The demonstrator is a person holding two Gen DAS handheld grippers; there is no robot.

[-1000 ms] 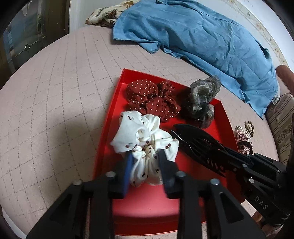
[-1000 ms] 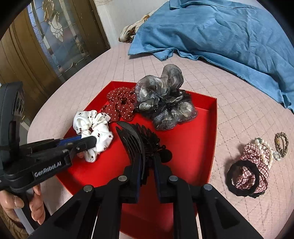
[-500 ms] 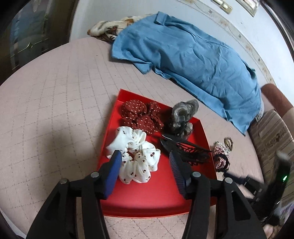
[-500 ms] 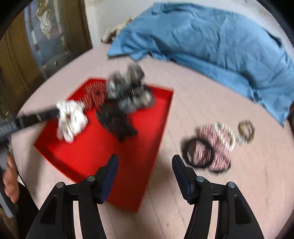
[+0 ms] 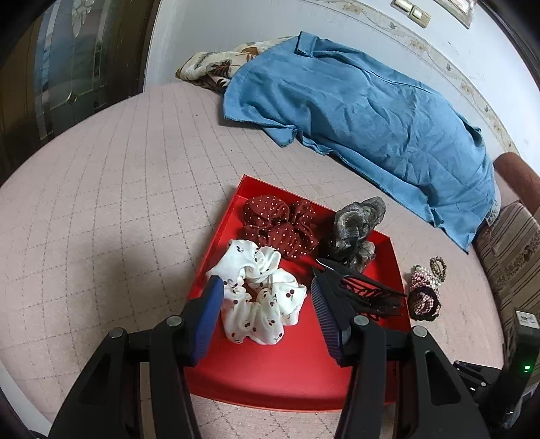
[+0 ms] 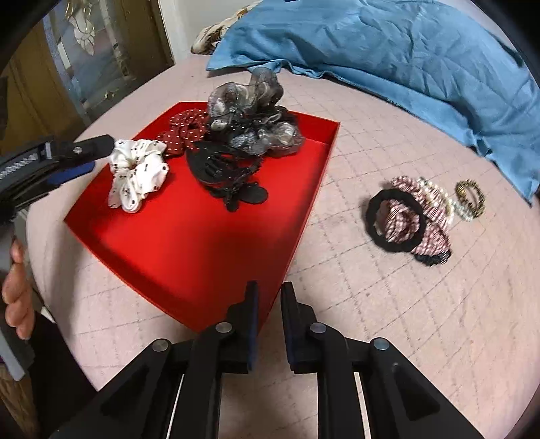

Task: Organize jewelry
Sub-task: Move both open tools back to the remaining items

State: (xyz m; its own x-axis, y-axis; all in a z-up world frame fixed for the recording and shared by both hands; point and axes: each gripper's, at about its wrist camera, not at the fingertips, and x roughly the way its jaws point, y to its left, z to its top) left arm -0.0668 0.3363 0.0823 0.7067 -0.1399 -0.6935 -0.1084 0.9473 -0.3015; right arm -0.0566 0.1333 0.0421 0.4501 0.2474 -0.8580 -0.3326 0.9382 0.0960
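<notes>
Pink quilted bed (image 6: 337, 304) carrying red tray (image 6: 202, 256) | my left claw (image 5: 266, 317) hanging half-open, empty, white scrunchie (image 5: 260, 297) lying just ahead between its tips | my right claw (image 6: 269, 297) closing, nearly shut, empty; black hair tie (image 6: 395, 223) lying ahead-right

Home interior, likely bedroom or living room. Pink quilted cover (image 5: 111, 209) under and ahead of the fingers, soft surface like a bed or wide couch. Blue garment (image 5: 364, 111) and floral cloth (image 5: 216, 66) dumped far ahead by a white wall (image 5: 236, 30) with patterned border. Wooden door with decorative glass (image 6: 84, 44) off to the left. Striped sofa cushion (image 5: 509, 243) to the right.
</notes>
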